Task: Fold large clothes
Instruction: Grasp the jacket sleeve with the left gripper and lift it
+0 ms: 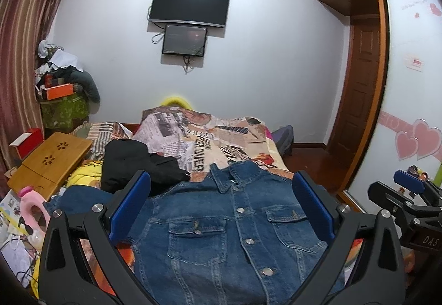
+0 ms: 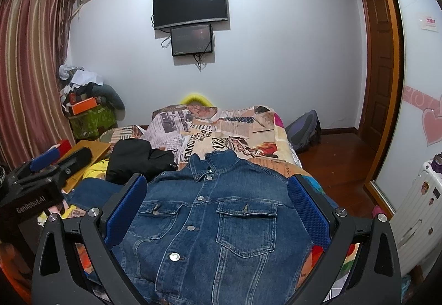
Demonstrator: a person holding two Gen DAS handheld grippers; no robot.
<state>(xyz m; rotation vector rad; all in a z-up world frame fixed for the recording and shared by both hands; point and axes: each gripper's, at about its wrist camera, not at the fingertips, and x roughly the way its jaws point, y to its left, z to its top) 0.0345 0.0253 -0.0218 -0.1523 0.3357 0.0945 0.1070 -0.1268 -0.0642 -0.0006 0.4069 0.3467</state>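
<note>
Jacket: we see the denim jacket [image 1: 234, 227] spread buttoned on the bed [image 1: 243, 144].
Left gripper [image 1: 221, 208]: spread wide, seemingly hovering above it.
Right gripper [image 2: 218, 211]: likewise wide, empty.

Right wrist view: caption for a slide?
Open right gripper above a buttoned denim jacket lying flat on the bed.

"GenRobot.AI" on left tool [image 2: 44, 164], "DAS" on right tool [image 1: 408, 183]
</note>
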